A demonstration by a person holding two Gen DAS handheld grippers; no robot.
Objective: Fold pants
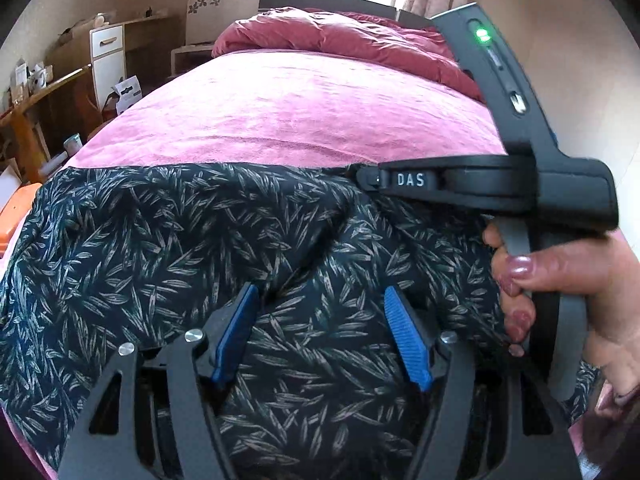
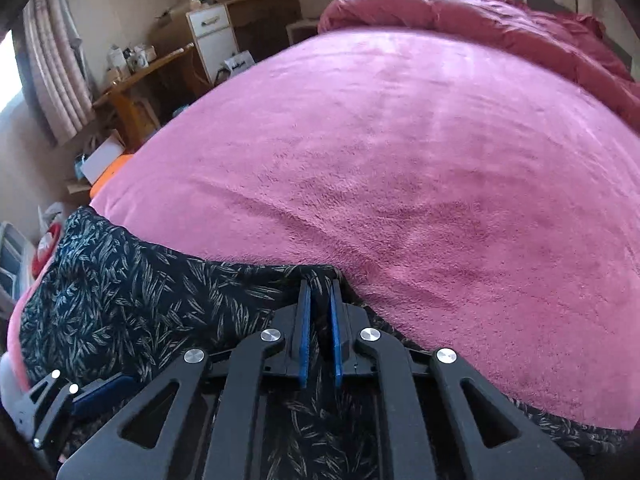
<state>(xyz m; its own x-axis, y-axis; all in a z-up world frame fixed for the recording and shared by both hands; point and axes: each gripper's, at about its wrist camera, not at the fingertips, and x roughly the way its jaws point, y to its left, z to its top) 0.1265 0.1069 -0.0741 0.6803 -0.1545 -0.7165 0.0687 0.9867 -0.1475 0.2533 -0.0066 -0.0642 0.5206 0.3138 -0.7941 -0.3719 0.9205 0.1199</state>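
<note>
The pants (image 1: 200, 240) are black with a pale leaf print and lie across the near end of a pink bed; they also show in the right wrist view (image 2: 132, 292). My left gripper (image 1: 320, 296) is open just above the cloth, its blue pads on either side of a ridge in the fabric. My right gripper (image 2: 320, 284) is shut on the far edge of the pants, and in the left wrist view its black body (image 1: 460, 180) reaches in from the right to that edge. The left gripper's fingers (image 2: 52, 396) show at the lower left of the right wrist view.
The pink bedspread (image 2: 400, 140) stretches away beyond the pants, with a red quilt (image 1: 340, 36) bunched at the head. A wooden table (image 1: 36, 108), a white cabinet (image 1: 106, 56) and clutter stand left of the bed. An orange object (image 1: 16, 208) lies at the bed's left edge.
</note>
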